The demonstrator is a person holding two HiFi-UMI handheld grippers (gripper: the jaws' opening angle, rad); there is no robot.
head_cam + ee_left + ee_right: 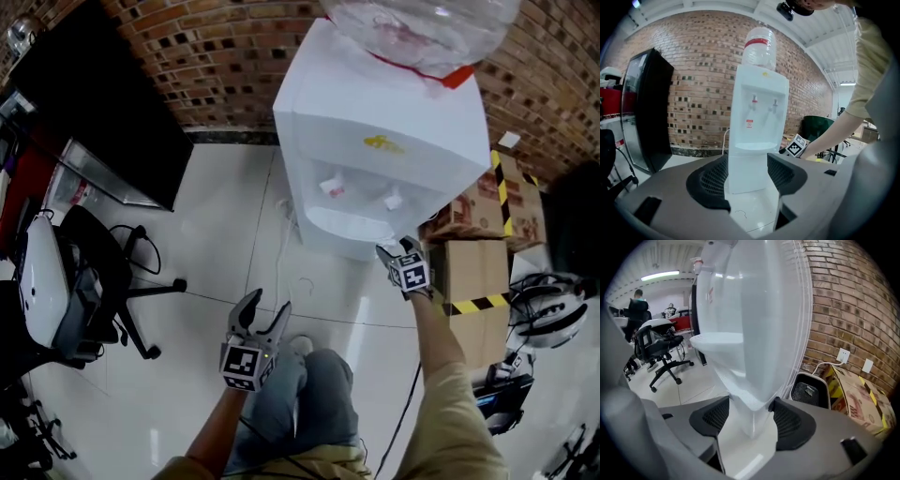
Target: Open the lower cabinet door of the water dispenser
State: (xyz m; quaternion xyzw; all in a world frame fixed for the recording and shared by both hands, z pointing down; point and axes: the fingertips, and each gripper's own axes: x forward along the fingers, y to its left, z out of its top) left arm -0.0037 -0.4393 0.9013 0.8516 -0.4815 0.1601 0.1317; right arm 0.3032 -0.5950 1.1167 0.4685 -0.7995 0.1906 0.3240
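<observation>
While the water dispenser point(384, 131) is standing on the white floor point(225, 234) against the brick wall point(216, 56), its lower cabinet door point(747, 173) is sitting flush and shut below the taps. The right gripper point(396, 249) is pointing down at the cabinet's front corner on the person's right, its fingers point(792, 420) standing part-way apart astride that edge, seemingly brushing it rather than clamping. The left gripper point(267, 304) is hanging over the floor, well apart from the dispenser, fingers released, holding nothing.

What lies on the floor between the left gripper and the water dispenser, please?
Only bare white floor separates the left gripper from the water dispenser, as the head view and left gripper view show.
</observation>
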